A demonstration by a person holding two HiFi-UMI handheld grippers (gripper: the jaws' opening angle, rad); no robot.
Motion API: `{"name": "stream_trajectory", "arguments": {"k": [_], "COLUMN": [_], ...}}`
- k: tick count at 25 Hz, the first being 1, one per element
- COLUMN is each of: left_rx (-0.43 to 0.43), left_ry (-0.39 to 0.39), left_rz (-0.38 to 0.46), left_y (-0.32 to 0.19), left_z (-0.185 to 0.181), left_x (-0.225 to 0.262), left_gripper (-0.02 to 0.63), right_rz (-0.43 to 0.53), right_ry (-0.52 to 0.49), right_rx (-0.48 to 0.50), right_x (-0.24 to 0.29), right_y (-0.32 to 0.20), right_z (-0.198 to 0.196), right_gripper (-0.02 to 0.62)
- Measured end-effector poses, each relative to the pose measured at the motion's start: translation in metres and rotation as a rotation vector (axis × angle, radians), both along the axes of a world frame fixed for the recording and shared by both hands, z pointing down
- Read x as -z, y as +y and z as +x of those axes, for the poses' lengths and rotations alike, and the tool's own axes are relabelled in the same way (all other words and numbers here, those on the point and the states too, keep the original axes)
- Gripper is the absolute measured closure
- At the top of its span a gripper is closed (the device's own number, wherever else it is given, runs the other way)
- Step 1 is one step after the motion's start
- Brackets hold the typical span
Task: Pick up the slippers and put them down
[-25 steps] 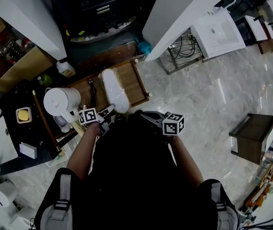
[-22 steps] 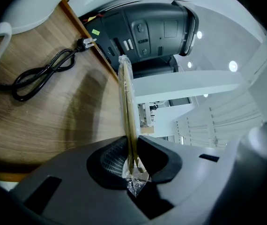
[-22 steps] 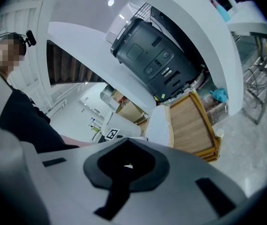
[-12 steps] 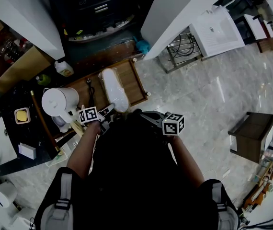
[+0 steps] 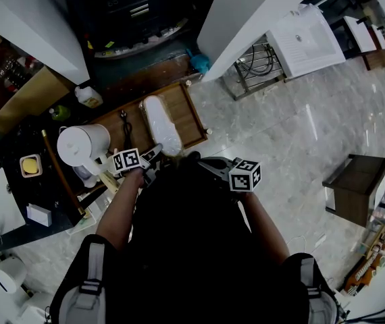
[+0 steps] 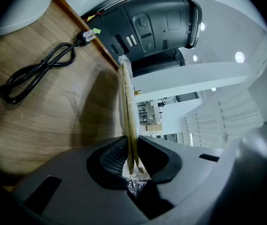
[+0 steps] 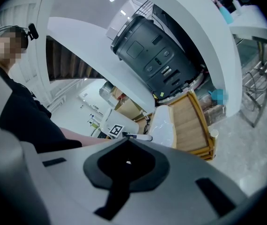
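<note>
Pick-up is the step in hand: your left gripper [image 6: 132, 165] clamps the plastic-wrapped slippers [image 5: 162, 123] over the wooden tray [image 5: 194, 113] left of frame centre, your right gripper [image 7: 128, 161] closed and empty; next, probably, lift clear and set down gently.

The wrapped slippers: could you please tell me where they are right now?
In the head view, left of centre, the wrapped slippers are over the wooden tray, just right of the black cable, their near end clamped in the left gripper.
</note>
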State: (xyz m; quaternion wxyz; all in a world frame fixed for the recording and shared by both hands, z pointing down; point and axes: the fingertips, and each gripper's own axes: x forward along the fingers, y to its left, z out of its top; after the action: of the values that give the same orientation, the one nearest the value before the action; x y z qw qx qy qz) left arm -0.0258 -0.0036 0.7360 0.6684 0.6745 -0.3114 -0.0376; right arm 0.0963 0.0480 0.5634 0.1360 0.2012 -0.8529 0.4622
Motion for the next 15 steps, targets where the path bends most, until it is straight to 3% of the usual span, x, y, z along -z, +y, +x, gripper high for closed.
{"name": "stream_trajectory", "arguments": {"k": [11,15], "left_rx": [0.001,0.002], "left_ry": [-0.055,-0.041], "left_rz": [-0.031,-0.045], "left_y": [-0.002,-0.002], "left_z": [-0.003,0.000], "left_x": [-0.016,-0.017], "left_gripper": [0.534,0.534], "right_rz": [0.000,0.000], "right_ry": [-0.009,-0.007], "right_rx": [0.000,0.004], "right_x": [0.002,0.002], "right_y": [-0.007,-0.007], "right_z": [0.001,0.001], "right_gripper": [0.588,0.588]}}
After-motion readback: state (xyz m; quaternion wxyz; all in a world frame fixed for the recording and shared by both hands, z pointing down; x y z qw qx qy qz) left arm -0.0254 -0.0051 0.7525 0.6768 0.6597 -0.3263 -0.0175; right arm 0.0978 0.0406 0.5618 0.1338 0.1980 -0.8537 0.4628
